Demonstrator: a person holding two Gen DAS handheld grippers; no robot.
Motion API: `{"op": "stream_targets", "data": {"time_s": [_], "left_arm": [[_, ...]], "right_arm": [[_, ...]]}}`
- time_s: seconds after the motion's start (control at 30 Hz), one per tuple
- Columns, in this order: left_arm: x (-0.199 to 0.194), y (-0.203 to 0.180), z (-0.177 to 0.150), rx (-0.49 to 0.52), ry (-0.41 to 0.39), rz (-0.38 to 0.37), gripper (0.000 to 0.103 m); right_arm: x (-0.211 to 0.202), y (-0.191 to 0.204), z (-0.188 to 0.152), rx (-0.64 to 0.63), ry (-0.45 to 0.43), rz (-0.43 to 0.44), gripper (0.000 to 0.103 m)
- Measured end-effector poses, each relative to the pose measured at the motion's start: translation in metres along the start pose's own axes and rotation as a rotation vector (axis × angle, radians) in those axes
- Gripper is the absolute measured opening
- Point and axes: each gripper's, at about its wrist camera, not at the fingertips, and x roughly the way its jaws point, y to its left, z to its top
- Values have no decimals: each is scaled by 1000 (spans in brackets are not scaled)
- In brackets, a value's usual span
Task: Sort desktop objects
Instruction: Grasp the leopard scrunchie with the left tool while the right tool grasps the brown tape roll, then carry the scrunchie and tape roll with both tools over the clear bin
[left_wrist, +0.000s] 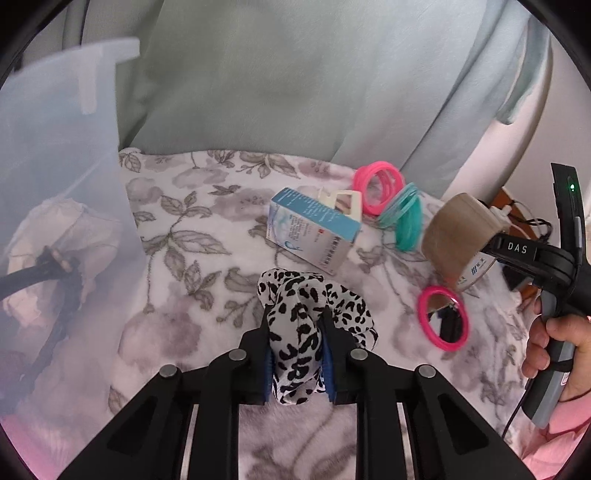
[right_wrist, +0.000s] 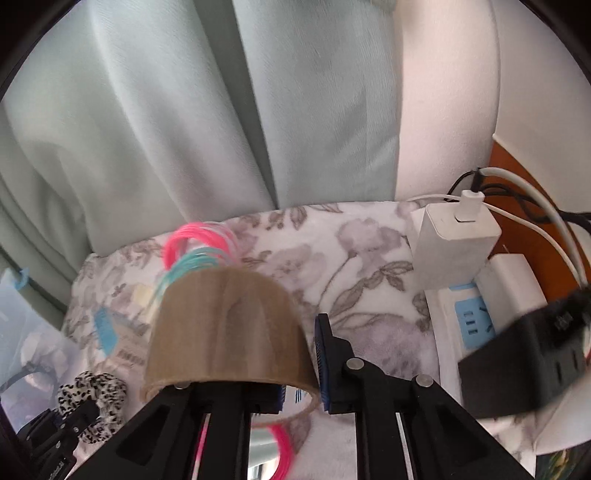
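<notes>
**Leopard-print scrunchie and brown tape roll both held above the floral cloth**

Soft, spotted fabric fills the left wrist view: the left gripper (left_wrist: 295, 332) has its blue-padded fingers (left_wrist: 267, 363) pinched on a black-and-white leopard-print scrunchie (left_wrist: 295, 314), its loose folds bunching above and between them. Below lies a fuzzy grey floral cloth (left_wrist: 192, 229) covering the surface. On it, a small blue-and-white cardboard box (left_wrist: 314, 229) lies tilted, with a cream plastic clip (left_wrist: 345, 203) just behind it. Thin pink rubber bands (left_wrist: 376, 186) and teal rubber bands (left_wrist: 404, 218) lie in overlapping hoops beside the box. A round pink-rimmed mirror (left_wrist: 443, 317) lies flat nearer the right. At the left stands a translucent plastic bin (left_wrist: 55, 147) with pale fabric and a dark strap visible through its wall. The right gripper (left_wrist: 517, 251), held in a hand (left_wrist: 554, 350), carries a wide roll of brown tape (left_wrist: 458, 236) off the cloth.

From the right wrist view, the matte brown roll wraps over the left finger, whose pad sits inside the ring; the right finger (right_wrist: 327, 362) stands outside it, so the wall is gripped between them. A white charger block (right_wrist: 450, 247) sits plugged into a white power strip (right_wrist: 476, 314), cables trailing behind, a black adapter (right_wrist: 524, 354) alongside.
</notes>
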Motion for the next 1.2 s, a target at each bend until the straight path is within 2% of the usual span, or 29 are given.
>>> {"op": "stream_targets", "data": {"time_s": [0.43, 0.63, 0.8, 1.0, 1.2], "left_arm": [[-69, -15, -8, 27, -102, -40, 22], [-108, -20, -12, 34, -159, -79, 22], [-148, -18, -16, 42, -238, -90, 22], [-209, 9, -22, 14, -388, -35, 22], [-252, 57, -35, -57, -495, 85, 22]], "right_arm": [[-94, 6, -8, 20, -117, 66, 15], [-156, 20, -16, -7, -211, 115, 15], [-194, 39, -19, -40, -277, 166, 15], [-224, 73, -26, -101, -302, 224, 15], [-259, 131, -35, -225, -324, 291, 15]]}}
